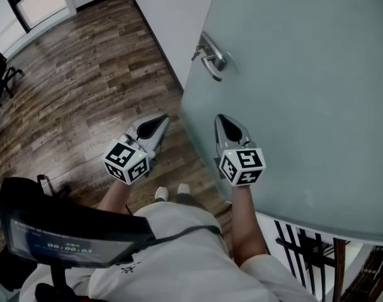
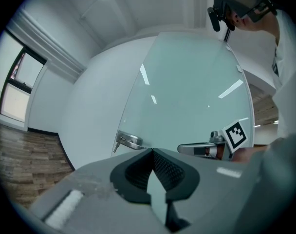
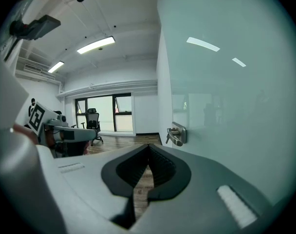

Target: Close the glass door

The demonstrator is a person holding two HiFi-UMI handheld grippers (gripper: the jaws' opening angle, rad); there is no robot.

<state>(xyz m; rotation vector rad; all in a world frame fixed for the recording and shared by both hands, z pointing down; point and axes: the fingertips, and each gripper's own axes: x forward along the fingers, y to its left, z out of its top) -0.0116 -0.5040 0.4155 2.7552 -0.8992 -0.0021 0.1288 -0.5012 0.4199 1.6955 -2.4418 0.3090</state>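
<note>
Frosted glass door [image 1: 305,93] fills the right of the head view and stands ajar. Its free edge runs down the middle of that view, with the wood floor [image 1: 78,87] and a white wall [image 1: 166,11] beyond it on the left. No frame or latch plate shows, so the closing direction is a guess, probably a push away from the person. Step in hand looks like the approach, with both tools brought up to the door and no closing swing evident yet. Right gripper [image 1: 222,119] lies over the glass face just inside the free edge, below the handle, pointing along the pane. Its jaws are pressed together with nothing between them. Contact with the glass can't be told, since its own view shows the pane close on the right but no clear touch. Left gripper [image 1: 161,119] sits just off the door's edge over the floor, jaws likewise pressed together and empty, aimed toward the edge and handle. Metal lever handle [image 1: 211,58] is on the near face close to the free edge, untouched, well ahead of both tips. A key [image 1: 195,54] sticks out beside it. Next move likely calls for setting a closed tip flat on the glass or behind the handle, then sweeping steadily toward the wall side. Pressure should stay near the handle edge so the tip doesn't skid on the smooth pane.
</note>
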